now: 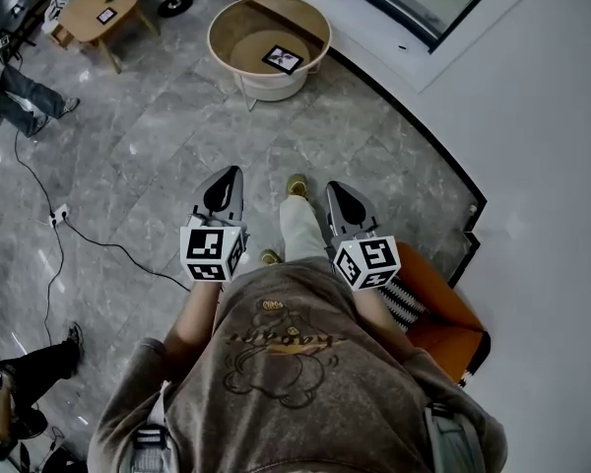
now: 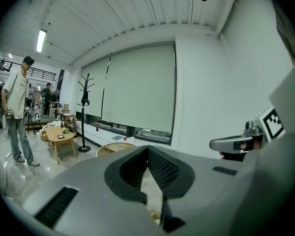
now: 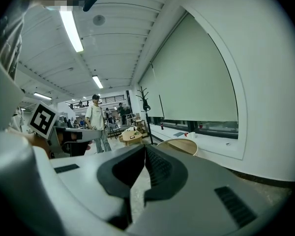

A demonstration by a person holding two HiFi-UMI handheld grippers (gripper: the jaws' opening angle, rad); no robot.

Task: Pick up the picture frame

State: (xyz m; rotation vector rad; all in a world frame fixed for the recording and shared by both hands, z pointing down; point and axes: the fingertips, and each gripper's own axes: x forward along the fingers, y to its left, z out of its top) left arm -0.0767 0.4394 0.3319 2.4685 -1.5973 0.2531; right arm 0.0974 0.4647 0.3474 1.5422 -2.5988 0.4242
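Note:
The picture frame, dark-edged with a black-and-white print, lies flat inside the round, rimmed wooden table at the top of the head view. Both grippers are held out level at waist height, far short of that table. My left gripper is shut with nothing between its jaws, and my right gripper is shut and empty too. In the left gripper view the closed jaws point toward the round table. The right gripper faces the same table.
A small wooden side table holding another small frame stands at the far left, beside a coat stand's base. A cable runs across the grey floor. An orange seat is behind me on the right. A person stands at the left.

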